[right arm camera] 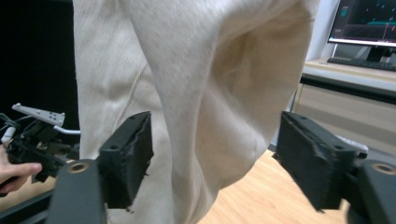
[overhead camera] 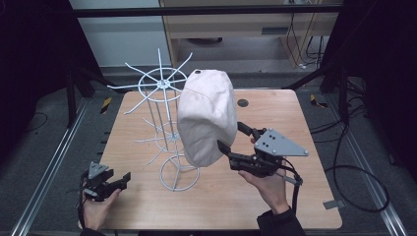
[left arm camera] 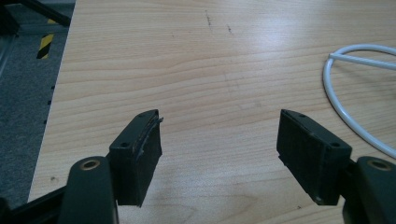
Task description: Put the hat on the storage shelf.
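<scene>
A: Where is the cream cap [overhead camera: 206, 118] at this moment?

B: It hangs on the white wire rack [overhead camera: 164, 105], which stands on the wooden bench [overhead camera: 221, 196]. The cap hangs on the rack's right side, from the upper wire ring, and its lower edge is above the bench, near the rack's round base [overhead camera: 179, 173].

A: And the right gripper [overhead camera: 235, 136]?

B: A hand holds it at the right of the cap, and it points toward the cloth. Its fingers [right arm camera: 126, 156] stand wide apart. In the right gripper view [right arm camera: 212, 161] the lower part of the cap is between the two fingers, but the pads do not press on it; I see a gap on both sides.

A: So the cap is not held?

B: No, it hangs on the rack alone.

A: What does the left gripper [overhead camera: 110, 184] do?

B: It is near the front left corner of the bench, in the other hand, well apart from the cap. In the left gripper view [left arm camera: 219, 140] its fingers [left arm camera: 140, 154] are also apart, with only the bare wood between them. A part of the rack's base ring [left arm camera: 341, 109] is visible at the right there.
</scene>
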